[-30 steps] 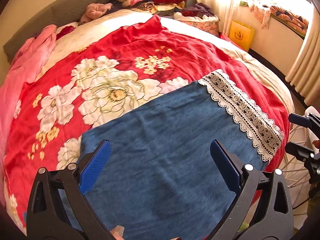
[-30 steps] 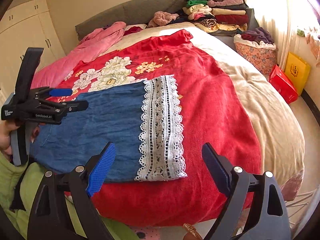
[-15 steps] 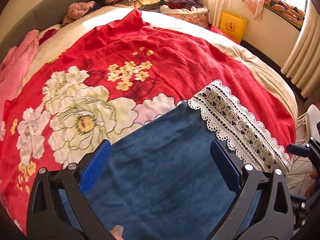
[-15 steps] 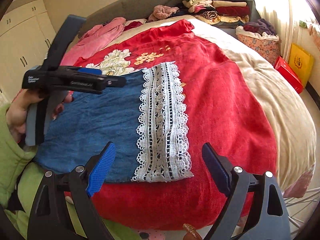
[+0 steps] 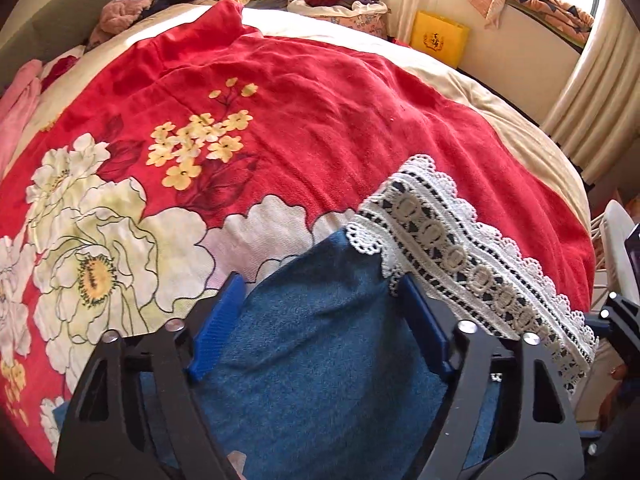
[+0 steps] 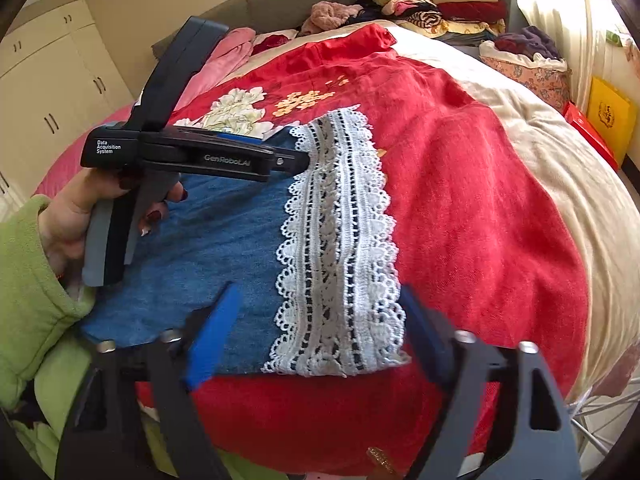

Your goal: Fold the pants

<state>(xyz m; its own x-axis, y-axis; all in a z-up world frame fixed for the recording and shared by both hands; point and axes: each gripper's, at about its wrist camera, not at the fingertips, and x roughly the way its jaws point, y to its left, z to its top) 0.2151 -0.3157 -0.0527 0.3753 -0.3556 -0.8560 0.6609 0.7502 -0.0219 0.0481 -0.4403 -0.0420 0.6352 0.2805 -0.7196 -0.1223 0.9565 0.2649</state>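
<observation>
Blue denim pants (image 6: 208, 248) with a white lace hem (image 6: 340, 240) lie flat on a red floral blanket (image 6: 480, 200) on the bed. My left gripper (image 5: 320, 292) is open low over the denim at the far corner, where it meets the lace hem (image 5: 460, 248); the jaws straddle the denim (image 5: 320, 360). It shows from the side in the right wrist view (image 6: 280, 160). My right gripper (image 6: 316, 308) is open over the near edge, straddling the lace and denim.
Folded clothes (image 6: 440, 0) are stacked at the head of the bed. A floral basket (image 6: 528, 68), a yellow bag (image 6: 608, 116) and a red box (image 6: 588, 132) stand to the right. A pink blanket (image 6: 224, 60) lies at the far left. Cupboards (image 6: 52, 80) are on the left.
My left gripper has moved forward and down to the far corner by the lace hem. My right gripper has moved closer to the near edge. Both stay open.
</observation>
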